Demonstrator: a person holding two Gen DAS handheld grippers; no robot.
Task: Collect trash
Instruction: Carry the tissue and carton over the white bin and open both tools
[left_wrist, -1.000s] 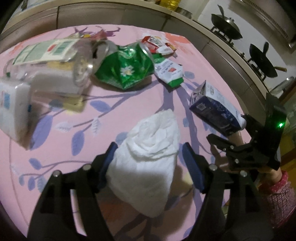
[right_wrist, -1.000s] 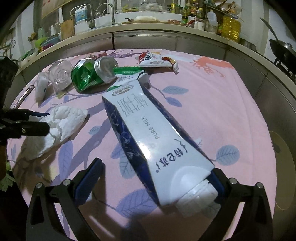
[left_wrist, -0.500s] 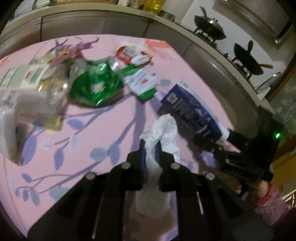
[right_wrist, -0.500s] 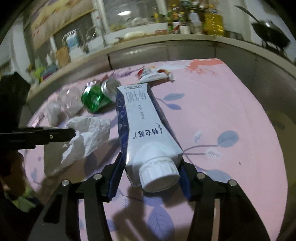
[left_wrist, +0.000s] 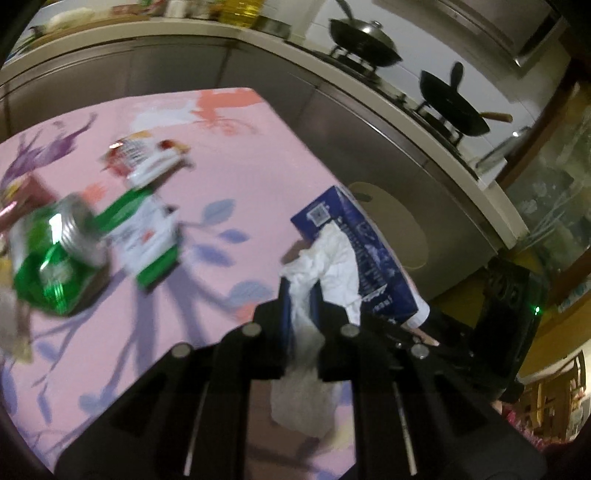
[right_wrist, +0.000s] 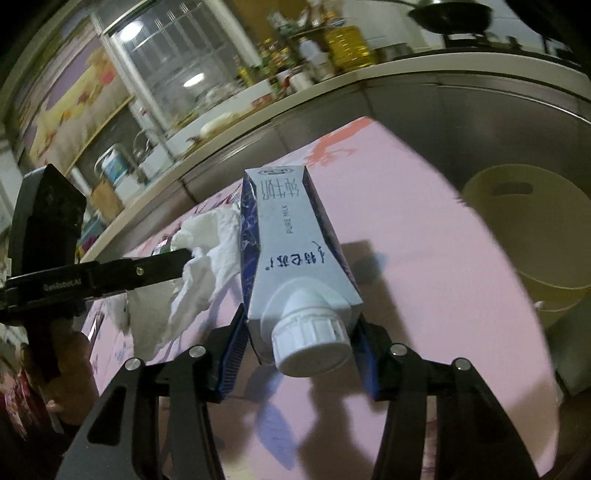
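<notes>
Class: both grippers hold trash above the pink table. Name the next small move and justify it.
Probably carry both loads toward the cream bin past the table's edge. The left gripper is shut on the white tissue, the right gripper on the milk carton, and both are lifted clear.

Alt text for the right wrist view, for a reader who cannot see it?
The right gripper holds a blue-and-white milk carton by its capped end above a pink floral tablecloth. At left, the left gripper pinches crumpled white tissue; a cream bin sits right.
</notes>
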